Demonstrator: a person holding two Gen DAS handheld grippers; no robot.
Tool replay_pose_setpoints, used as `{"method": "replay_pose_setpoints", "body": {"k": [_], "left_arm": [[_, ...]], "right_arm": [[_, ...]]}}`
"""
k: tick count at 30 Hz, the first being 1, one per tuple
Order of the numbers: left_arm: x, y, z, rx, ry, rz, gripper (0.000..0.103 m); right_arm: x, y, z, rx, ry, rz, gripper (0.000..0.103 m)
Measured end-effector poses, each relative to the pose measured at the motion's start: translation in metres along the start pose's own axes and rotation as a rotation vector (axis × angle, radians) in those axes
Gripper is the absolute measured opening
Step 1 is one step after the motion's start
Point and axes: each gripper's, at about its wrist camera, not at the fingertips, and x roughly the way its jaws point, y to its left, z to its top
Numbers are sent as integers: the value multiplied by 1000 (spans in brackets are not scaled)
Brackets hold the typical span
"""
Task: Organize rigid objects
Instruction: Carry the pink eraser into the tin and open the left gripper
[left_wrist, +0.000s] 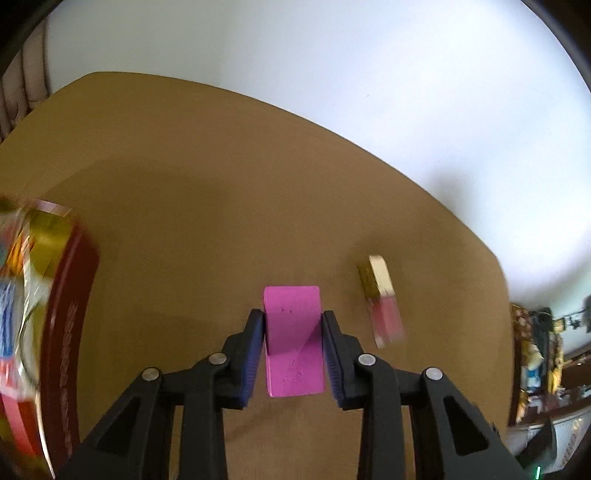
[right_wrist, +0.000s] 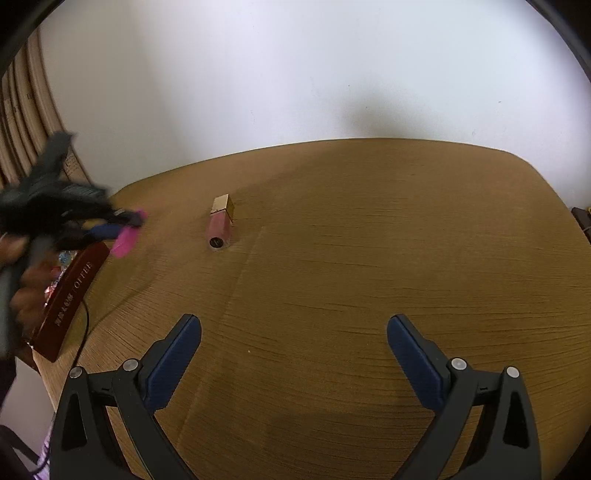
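The step in hand looked to be the carry: the left gripper (left_wrist: 293, 343) had its jaws pinching a flat magenta block (left_wrist: 294, 339) by its two long edges, lifted clear of the bench (left_wrist: 207, 206), and in the right wrist view the same gripper appeared blurred at about nine o'clock, hanging just over the far end of the dark red box (right_wrist: 70, 295). The next move probably called for lowering the block into that box, at nine o'clock in the left view, and spreading the jaws only once it was supported. The block looked hard, matte and rectangular with rounded corners and faint raised marks on its face, so it should hold firm under the ribbed blue pads. The box had a glossy maroon wall with pale lettering and a gold-lined interior crowded with bright, blurred packets. A lip gloss tube (right_wrist: 220, 221) with a square gold cap and clear pink body lay on its side at two o'clock from the block, well apart, not yet collected. The right gripper (right_wrist: 294, 354) hovered with jaws spread wide and empty over the wood-grain bench.
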Motion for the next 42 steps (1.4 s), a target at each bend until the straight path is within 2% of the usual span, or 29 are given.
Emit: {"method": "replay_pose_setpoints", "body": {"k": [4,8,12,14,19,25,36,42], "left_arm": [[-41,20,-24,-33,-7,-57,32],[-87,54,-34,-76,-51,-57,32],[-127,96,-31,-120,-113,-10,32],[-132,100,-40,-143,-131,17,32],[-150,143,-42,-184,-154,113,32],[-140,172,-45,-239,-125,146,32],[-112,174,-64,-235,-45,122,32],[-101,170,-69,-208,0,142,32]], "right_arm": [[18,29,30,-64,-4,42,101],[44,58,57,-117,3,69,100],[76,81,79,-160,29,48,99],[89,88,84,-174,53,32,93],[119,97,90,-204,107,-23,89],[132,98,88,-209,135,-46,89],[152,104,88,-226,164,-82,89],[162,108,86,-239,188,-83,89]]}}
